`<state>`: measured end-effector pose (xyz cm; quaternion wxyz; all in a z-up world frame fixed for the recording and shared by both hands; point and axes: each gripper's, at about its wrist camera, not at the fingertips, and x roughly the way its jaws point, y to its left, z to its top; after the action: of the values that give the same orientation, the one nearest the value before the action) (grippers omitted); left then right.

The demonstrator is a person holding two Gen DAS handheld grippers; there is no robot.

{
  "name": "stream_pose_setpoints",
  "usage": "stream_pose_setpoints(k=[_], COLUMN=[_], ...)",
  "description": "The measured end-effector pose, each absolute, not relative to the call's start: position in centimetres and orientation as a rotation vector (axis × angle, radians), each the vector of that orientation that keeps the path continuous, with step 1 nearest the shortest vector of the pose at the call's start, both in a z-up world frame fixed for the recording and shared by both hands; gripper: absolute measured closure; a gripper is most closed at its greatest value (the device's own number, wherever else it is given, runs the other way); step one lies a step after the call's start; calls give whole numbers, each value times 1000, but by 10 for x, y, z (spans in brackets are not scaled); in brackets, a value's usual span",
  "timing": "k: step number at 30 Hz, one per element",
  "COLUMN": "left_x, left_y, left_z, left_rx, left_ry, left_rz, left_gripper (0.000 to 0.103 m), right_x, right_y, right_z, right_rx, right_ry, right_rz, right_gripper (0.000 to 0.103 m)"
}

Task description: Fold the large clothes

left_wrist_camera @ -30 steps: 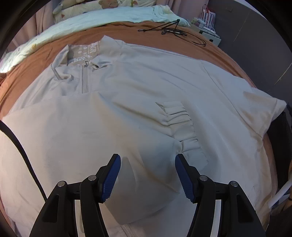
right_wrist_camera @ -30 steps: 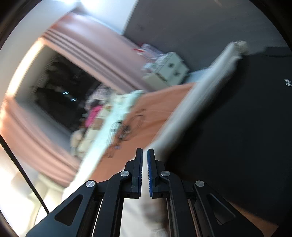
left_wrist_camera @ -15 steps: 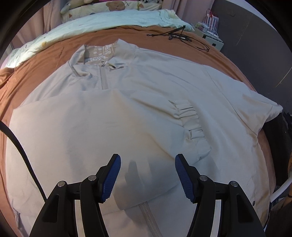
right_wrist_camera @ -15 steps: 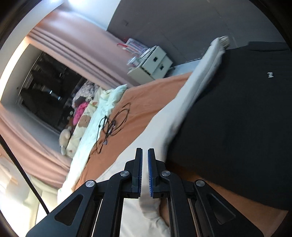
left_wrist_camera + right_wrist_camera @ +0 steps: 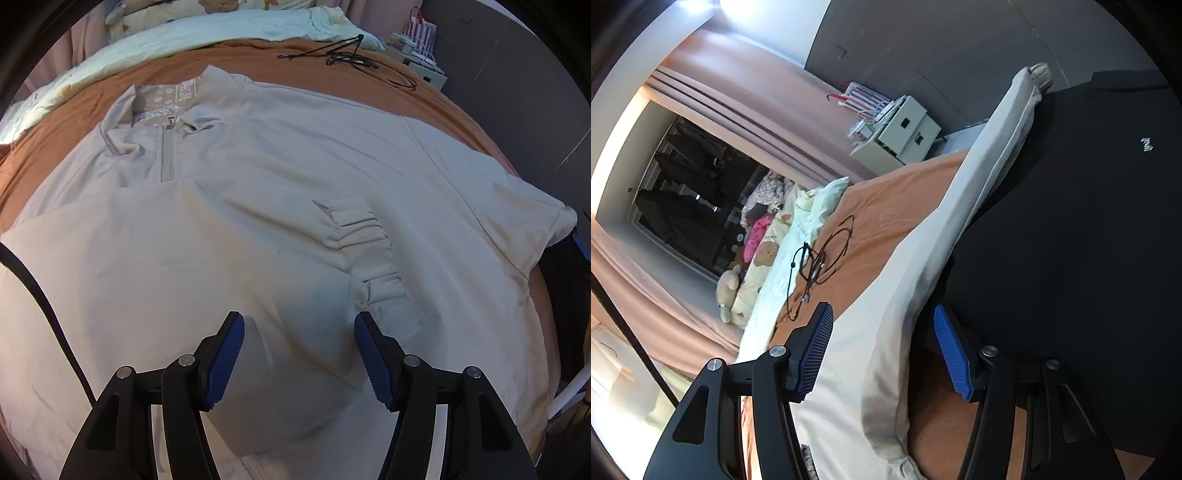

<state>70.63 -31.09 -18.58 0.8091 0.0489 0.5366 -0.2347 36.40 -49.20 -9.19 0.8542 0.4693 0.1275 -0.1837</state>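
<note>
A: Bed [image 5: 436, 99] w/ orange sheet filled most of the left wrist view. What was on it?

B: Beige zip-neck top [image 5: 295, 177], spread flat across the sheet, collar at the far end. Its left sleeve [image 5: 229, 258] was folded over the chest, gathered cuff [image 5: 369, 254] lying near the middle. The right sleeve [image 5: 923, 266] ran out to the right edge, off over smth black in the right wrist view.

A: Anything else on the bed?

B: Pale green quilt [image 5: 221, 33] along the far side, and a tangle of black cable [image 5: 354, 59] on the sheet beyond the top, far right. White bedside cabinet [image 5: 901, 136] past the bed.

A: Grippers?

B: Left gripper [image 5: 299, 354] hovered over the folded sleeve, jaws wide, nothing betw. them. Right gripper [image 5: 882, 350] had just been opening; the right sleeve lay betw. its jaws, pads [image 5: 816, 350] apart from the cloth, so no grip.
</note>
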Motion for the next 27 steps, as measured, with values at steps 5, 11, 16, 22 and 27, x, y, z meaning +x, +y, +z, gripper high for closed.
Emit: stream_pose_setpoints(k=[5,11,16,22,27], left_x=[711,711,710,705,701], left_y=[-315,-312,-304,-298,-292], left_z=[-192,-191,-187,-181,-174], left_rx=[90,90,72,66,50], left_ry=[1153,1152,1149,1140,1129], left_rz=[-499,-492,-486,-484,-487], left_gripper=[39,39,39,39,39], right_x=[376,362,363,367,385], right_y=[-497,-499,-492,-479,-458], right_z=[-103,-95,-92,-84,-81], right_rx=[986,971,952,914,842], right_ry=[296,239,236,245,304], right_rz=[-335,-331,-289,-236,-174], right_gripper=[82,102,103,103,103])
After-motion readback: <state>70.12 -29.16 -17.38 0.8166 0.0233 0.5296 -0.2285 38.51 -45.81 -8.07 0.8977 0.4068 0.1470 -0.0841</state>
